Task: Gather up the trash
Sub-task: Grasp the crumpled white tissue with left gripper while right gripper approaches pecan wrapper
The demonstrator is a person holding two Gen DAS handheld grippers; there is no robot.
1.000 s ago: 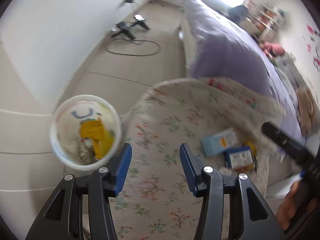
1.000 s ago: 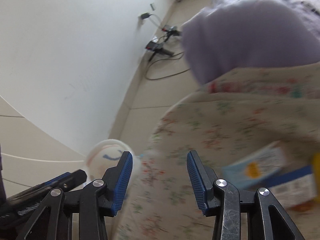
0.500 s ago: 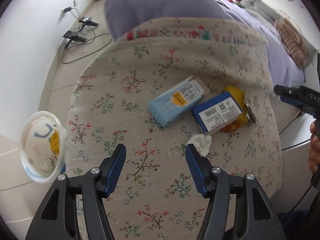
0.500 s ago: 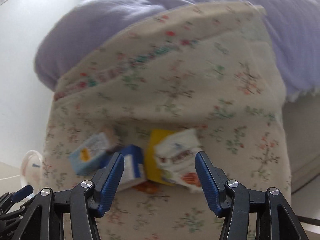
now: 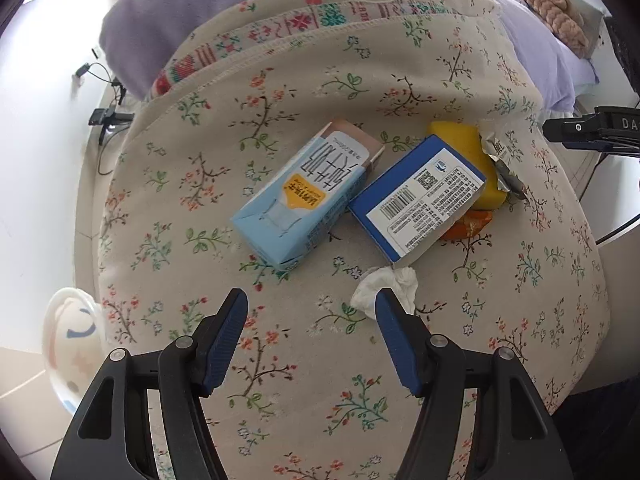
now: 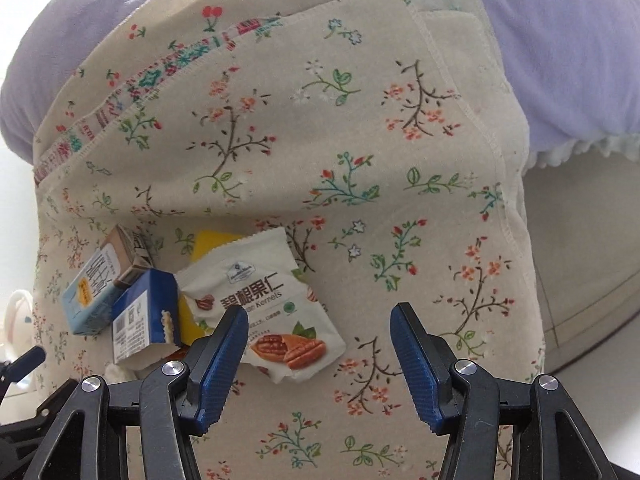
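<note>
Trash lies on a floral cloth (image 5: 500, 280): a light blue drink carton (image 5: 304, 196), a dark blue box (image 5: 416, 200), a yellow packet (image 5: 476, 148) under it, and a crumpled white tissue (image 5: 384, 284). My left gripper (image 5: 312, 336) is open and empty, just short of the tissue. In the right wrist view a white pecan snack bag (image 6: 260, 300) lies beside the blue box (image 6: 140, 320) and carton (image 6: 96, 280). My right gripper (image 6: 320, 356) is open and empty, its left finger (image 6: 220, 356) over the bag's edge.
A white trash bin (image 5: 68, 344) stands on the floor left of the cloth; it also shows in the right wrist view (image 6: 16, 320). A purple duvet (image 5: 180, 4) lies behind. Cables and chargers (image 5: 108, 116) lie on the floor by the wall.
Both grippers have swung from the bin and floor towards the cloth and moved closer to the trash. Both stay open and empty.
</note>
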